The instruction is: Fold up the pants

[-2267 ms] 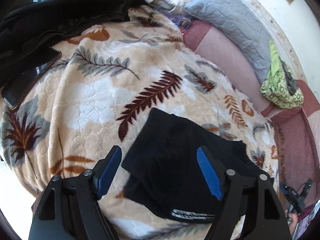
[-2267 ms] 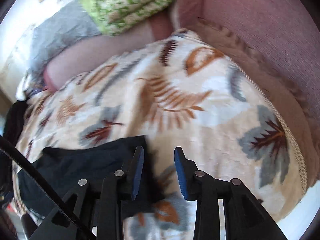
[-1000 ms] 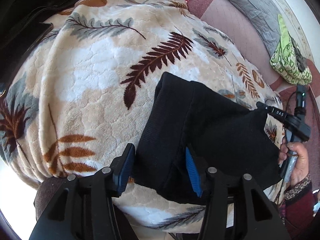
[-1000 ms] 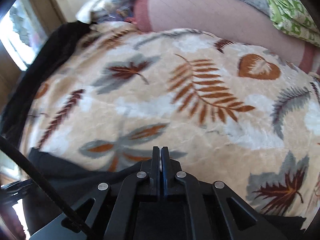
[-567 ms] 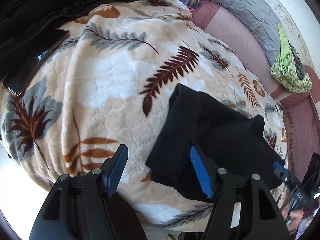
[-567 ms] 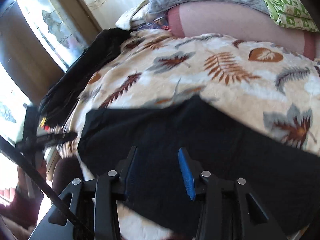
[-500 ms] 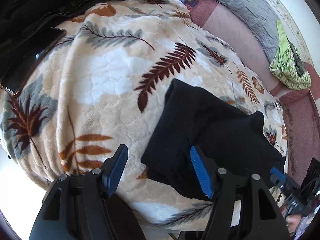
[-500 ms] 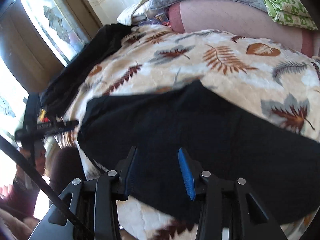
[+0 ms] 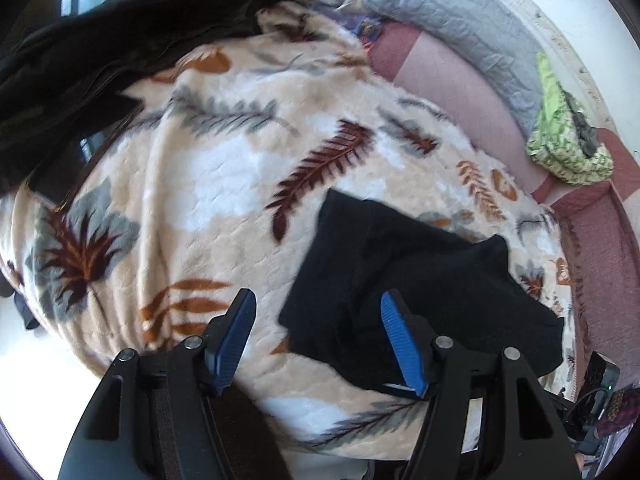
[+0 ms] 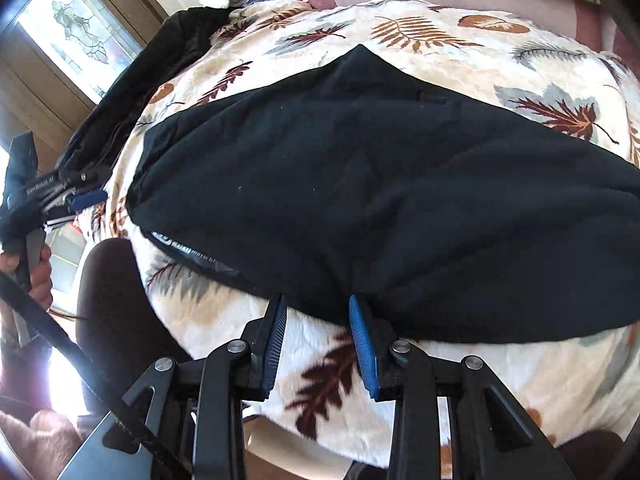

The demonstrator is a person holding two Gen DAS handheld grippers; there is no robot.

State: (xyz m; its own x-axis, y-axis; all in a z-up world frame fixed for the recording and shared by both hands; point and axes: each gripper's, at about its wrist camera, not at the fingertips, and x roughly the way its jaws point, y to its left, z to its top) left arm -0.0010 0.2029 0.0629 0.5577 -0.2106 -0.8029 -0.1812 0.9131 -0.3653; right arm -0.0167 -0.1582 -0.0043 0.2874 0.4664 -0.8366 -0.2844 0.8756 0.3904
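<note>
Black pants [image 9: 420,276] lie folded into a compact stack on a leaf-patterned blanket [image 9: 224,168]. In the right wrist view the pants [image 10: 380,184] fill the middle, with a waistband label at the near left edge. My left gripper [image 9: 320,340] is open and empty, just short of the stack's near left corner. My right gripper [image 10: 318,340] is open and empty, its fingertips at the stack's near edge. The left gripper also shows in the right wrist view [image 10: 60,196] at the far left.
A dark jacket [image 9: 120,28] and a phone [image 9: 80,160] lie at the blanket's far left. A grey pillow [image 9: 460,32] and a green patterned cloth [image 9: 568,144] rest on the pink sofa [image 9: 460,92] behind. A window [image 10: 76,36] is at the left.
Both grippers let go of the pants and drew back toward the near edge. The folded stack stays where it was laid.
</note>
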